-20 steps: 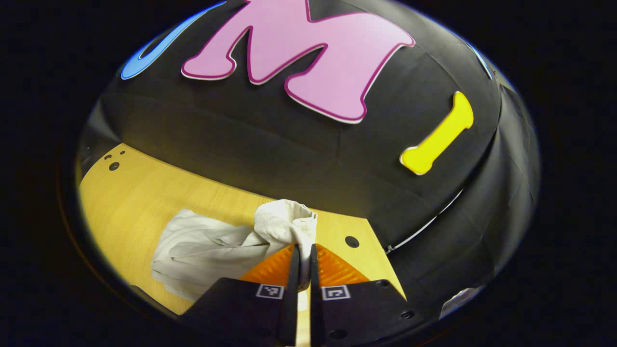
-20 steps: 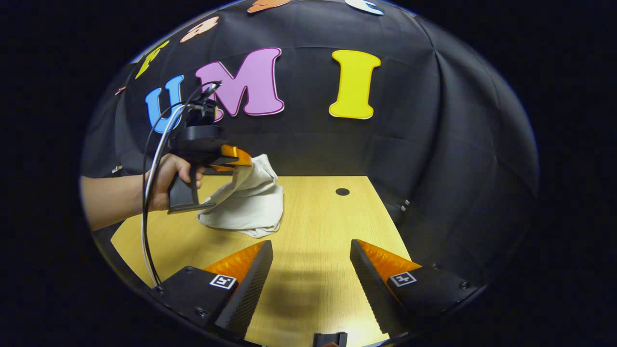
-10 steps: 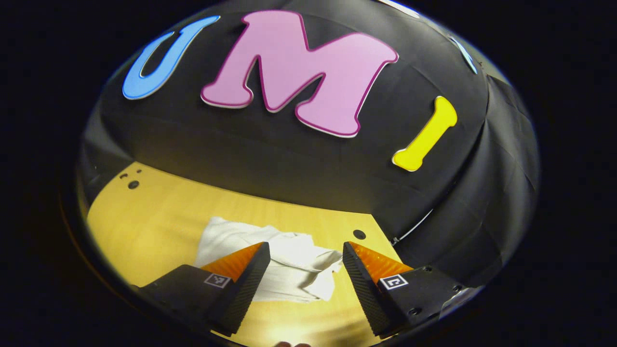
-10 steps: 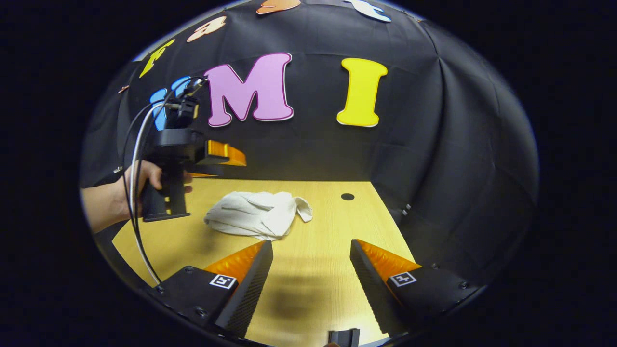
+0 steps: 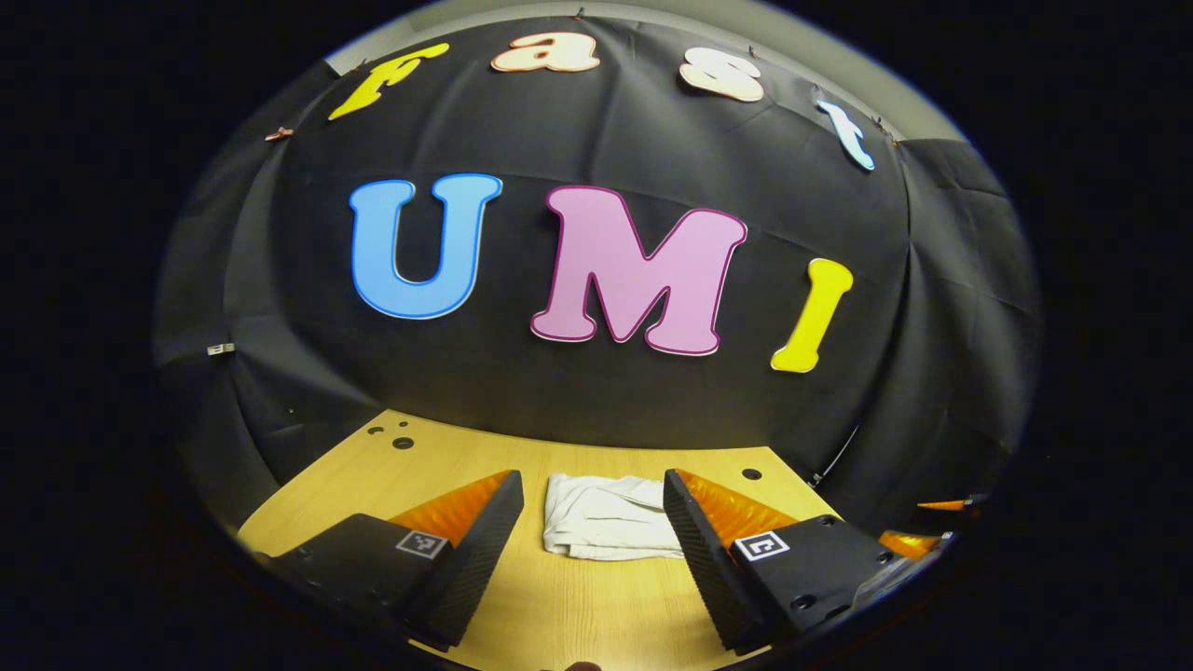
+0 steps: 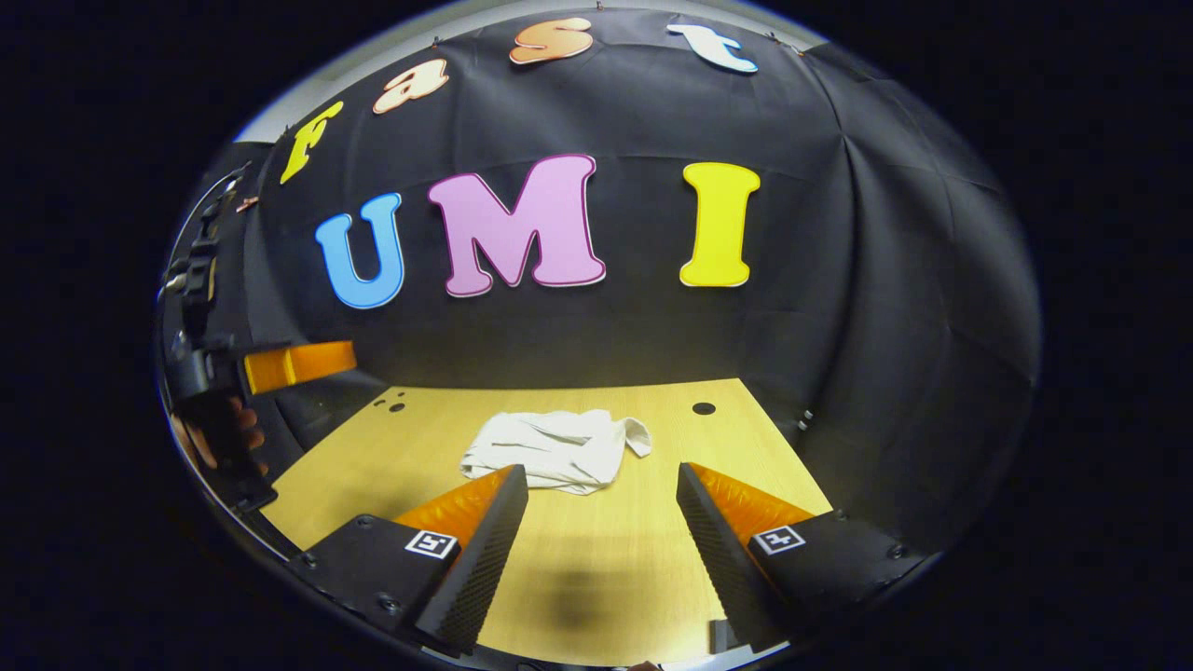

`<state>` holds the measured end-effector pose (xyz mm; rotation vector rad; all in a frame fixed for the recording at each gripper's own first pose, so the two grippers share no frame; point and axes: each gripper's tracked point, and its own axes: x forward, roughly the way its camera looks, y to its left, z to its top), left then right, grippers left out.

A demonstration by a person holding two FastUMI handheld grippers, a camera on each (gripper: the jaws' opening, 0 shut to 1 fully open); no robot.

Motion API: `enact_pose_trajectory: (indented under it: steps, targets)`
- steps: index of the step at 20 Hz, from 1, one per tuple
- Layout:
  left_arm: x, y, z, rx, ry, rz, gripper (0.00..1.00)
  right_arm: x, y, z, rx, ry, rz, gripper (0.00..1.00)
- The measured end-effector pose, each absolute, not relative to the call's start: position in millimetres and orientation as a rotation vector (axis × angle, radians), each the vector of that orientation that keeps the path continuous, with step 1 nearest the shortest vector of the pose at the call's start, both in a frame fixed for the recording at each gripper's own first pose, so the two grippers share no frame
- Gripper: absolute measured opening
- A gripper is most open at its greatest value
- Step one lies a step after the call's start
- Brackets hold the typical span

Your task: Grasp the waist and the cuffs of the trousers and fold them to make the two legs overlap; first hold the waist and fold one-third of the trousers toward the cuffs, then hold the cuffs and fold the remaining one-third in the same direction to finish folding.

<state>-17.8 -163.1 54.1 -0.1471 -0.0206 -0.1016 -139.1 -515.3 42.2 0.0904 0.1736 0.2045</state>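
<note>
In the left gripper view, the left tool (image 5: 594,531) has let go of the trousers (image 5: 606,517) and drawn back; its fingers now stand wide apart, holding nothing. The trousers lie folded on the table (image 5: 354,480) just ahead, between the fingers.

In the right gripper view, the right tool (image 6: 601,545) is likewise spread and empty. The trousers (image 6: 555,450) rest ahead, slightly to its left, one corner sticking out. The other tool (image 6: 280,365) hangs far left in a hand (image 6: 219,438), raised off the table (image 6: 606,550).

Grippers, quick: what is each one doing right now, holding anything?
Left gripper: open, holding nothing.
Right gripper: open, holding nothing.
Trousers lie on the table.
</note>
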Motion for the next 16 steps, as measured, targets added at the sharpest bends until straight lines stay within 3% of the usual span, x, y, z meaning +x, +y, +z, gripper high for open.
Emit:
enact_pose_trajectory:
  steps: [6,12,13,16]
  targets:
    - [-93,-98,26,-0.039,-0.025,-0.035,0.96,-166,-489,54,0.124,0.085,0.184,0.98]
    - [-127,-62,9,-0.097,-0.034,0.004,0.96,-184,-458,55,0.054,0.091,0.238,0.99]
    - [-131,-58,5,-0.108,-0.035,0.013,0.92,-187,-454,59,0.044,0.087,0.245,0.99]
    - [-141,-54,-14,-0.134,-0.018,0.049,0.96,-194,-444,56,0.031,0.099,0.265,0.99]
